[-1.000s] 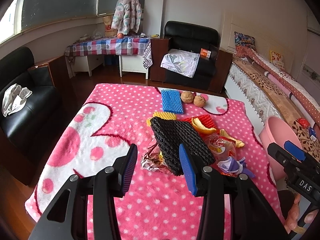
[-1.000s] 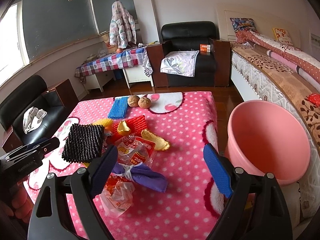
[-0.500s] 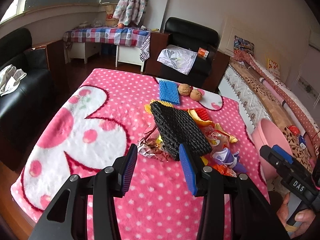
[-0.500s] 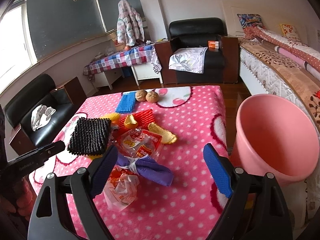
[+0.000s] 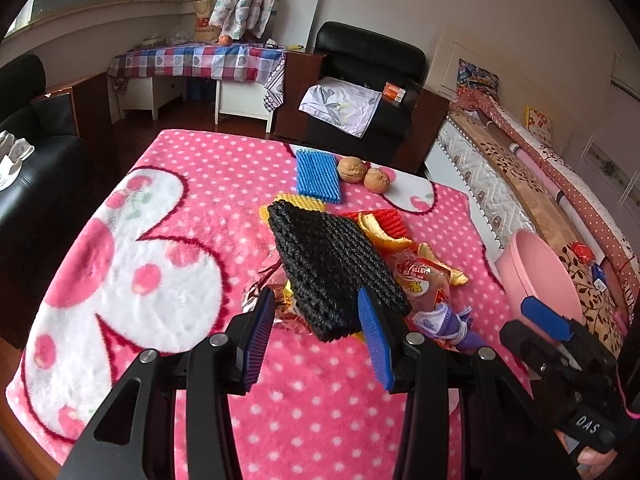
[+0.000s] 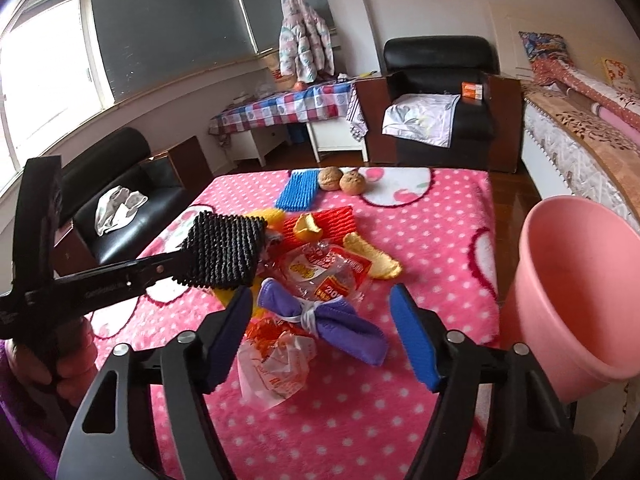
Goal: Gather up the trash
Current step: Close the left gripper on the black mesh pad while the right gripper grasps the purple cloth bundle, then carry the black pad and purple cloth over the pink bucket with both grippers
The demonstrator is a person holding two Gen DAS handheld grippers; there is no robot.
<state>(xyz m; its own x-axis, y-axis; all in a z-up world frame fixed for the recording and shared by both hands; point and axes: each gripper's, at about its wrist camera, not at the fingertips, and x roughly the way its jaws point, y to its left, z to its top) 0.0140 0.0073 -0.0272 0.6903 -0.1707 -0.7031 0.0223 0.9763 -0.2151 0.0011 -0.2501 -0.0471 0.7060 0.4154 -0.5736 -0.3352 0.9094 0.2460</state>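
Left gripper [image 5: 316, 328] jaws closing around ribbed black foam-net pad [image 5: 332, 264], contact unclear; crinkled foil wrapper [image 5: 264, 284] half hidden beneath. Right gripper [image 6: 320, 332] closing, nothing gripped.

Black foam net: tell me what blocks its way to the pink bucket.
The black foam net sits between the closing left tool. Between it and the pink bucket the right tool, also closing, hangs over the purple wrapper. The remaining trash lies low on the blanket.
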